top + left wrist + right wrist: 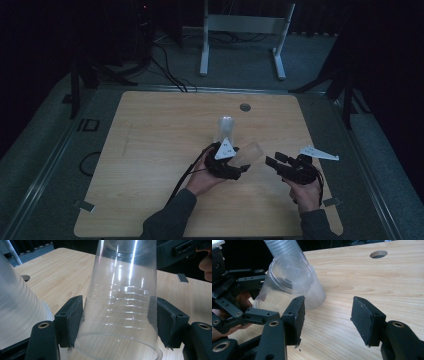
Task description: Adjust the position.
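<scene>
A clear plastic cup [122, 302] lies on its side between the jaws of my left gripper [118, 322], whose pads [71, 320] press on its ribbed wall near the rim. In the high view my left gripper [243, 164] holds this cup [252, 152] at the table's middle, its base aimed at my right gripper [272, 160]. A stack of clear cups [226, 129] stands upside down just behind; it also rises at the left edge of the left gripper view [17, 310]. My right gripper [327, 315] is open over bare wood, a short way from the cup's base [289, 275].
The wooden table [150, 150] has a round cable hole [245, 107] near its far edge. A white stand [240, 30] and cables lie on the floor beyond. Tape tabs [85, 205] mark the near corners.
</scene>
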Demonstrator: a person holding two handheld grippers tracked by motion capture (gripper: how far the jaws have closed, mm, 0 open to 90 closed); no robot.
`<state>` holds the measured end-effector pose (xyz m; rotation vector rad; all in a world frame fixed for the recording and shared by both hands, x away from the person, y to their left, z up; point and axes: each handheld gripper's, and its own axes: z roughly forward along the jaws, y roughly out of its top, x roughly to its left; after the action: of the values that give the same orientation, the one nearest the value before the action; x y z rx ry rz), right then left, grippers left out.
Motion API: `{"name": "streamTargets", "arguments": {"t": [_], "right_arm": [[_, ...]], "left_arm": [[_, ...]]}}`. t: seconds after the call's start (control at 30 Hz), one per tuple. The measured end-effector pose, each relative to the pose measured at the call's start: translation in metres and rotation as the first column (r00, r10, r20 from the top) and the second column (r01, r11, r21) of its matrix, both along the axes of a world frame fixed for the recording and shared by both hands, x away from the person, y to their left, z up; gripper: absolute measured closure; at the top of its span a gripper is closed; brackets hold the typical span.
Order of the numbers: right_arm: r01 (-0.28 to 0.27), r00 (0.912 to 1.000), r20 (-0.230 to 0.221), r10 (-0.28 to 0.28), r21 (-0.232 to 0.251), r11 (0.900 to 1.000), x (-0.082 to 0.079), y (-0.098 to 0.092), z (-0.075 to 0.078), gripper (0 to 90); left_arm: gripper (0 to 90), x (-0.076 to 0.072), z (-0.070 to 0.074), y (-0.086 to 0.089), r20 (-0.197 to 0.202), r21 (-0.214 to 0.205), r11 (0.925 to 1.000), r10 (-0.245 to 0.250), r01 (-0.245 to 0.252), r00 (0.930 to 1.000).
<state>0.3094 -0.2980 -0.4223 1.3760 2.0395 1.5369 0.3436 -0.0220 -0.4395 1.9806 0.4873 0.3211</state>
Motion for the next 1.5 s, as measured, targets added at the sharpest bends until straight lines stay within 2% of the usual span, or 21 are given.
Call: {"name": "streamTargets", "arguments": {"t": [0.3, 0.63, 0.77, 0.93, 1.1, 1.5], "right_arm": [[-0.008, 0.9999, 0.011, 0.008, -0.035, 0.9994, -0.002, -0.004, 0.005, 44.2], [-0.057, 0.9975, 0.034, 0.062, -0.124, 0.9907, -0.002, -0.001, 0.015, 44.5], [-0.078, 0.9960, 0.033, 0.083, -0.134, 0.9879, -0.001, -0.001, 0.018, 44.2], [-0.079, 0.9946, 0.056, 0.087, -0.139, 0.9871, -0.001, -0.002, 0.023, 44.1], [-0.075, 0.9946, 0.059, 0.085, -0.153, 0.9854, -0.003, -0.002, 0.027, 44.6], [-0.093, 0.9924, 0.058, 0.109, -0.227, 0.9694, -0.002, 0.002, 0.035, 47.2]], "left_arm": [[29.6, 0.000, 0.002, 0.001, -0.001, 0.031, 0.9990, -0.032, 0.032, 0.9995], [29.7, 0.001, 0.005, 0.004, 0.006, 0.064, 0.9969, -0.046, 0.045, 0.9989], [29.8, 0.001, 0.007, 0.005, 0.008, 0.077, 0.9957, -0.052, 0.051, 0.9986], [29.9, 0.001, 0.009, 0.006, 0.015, 0.087, 0.9947, -0.056, 0.054, 0.9983], [29.9, 0.001, 0.012, 0.007, 0.019, 0.098, 0.9930, -0.068, 0.066, 0.9975], [29.9, 0.001, 0.015, 0.008, 0.017, 0.127, 0.9874, -0.097, 0.094, 0.9951]]}}
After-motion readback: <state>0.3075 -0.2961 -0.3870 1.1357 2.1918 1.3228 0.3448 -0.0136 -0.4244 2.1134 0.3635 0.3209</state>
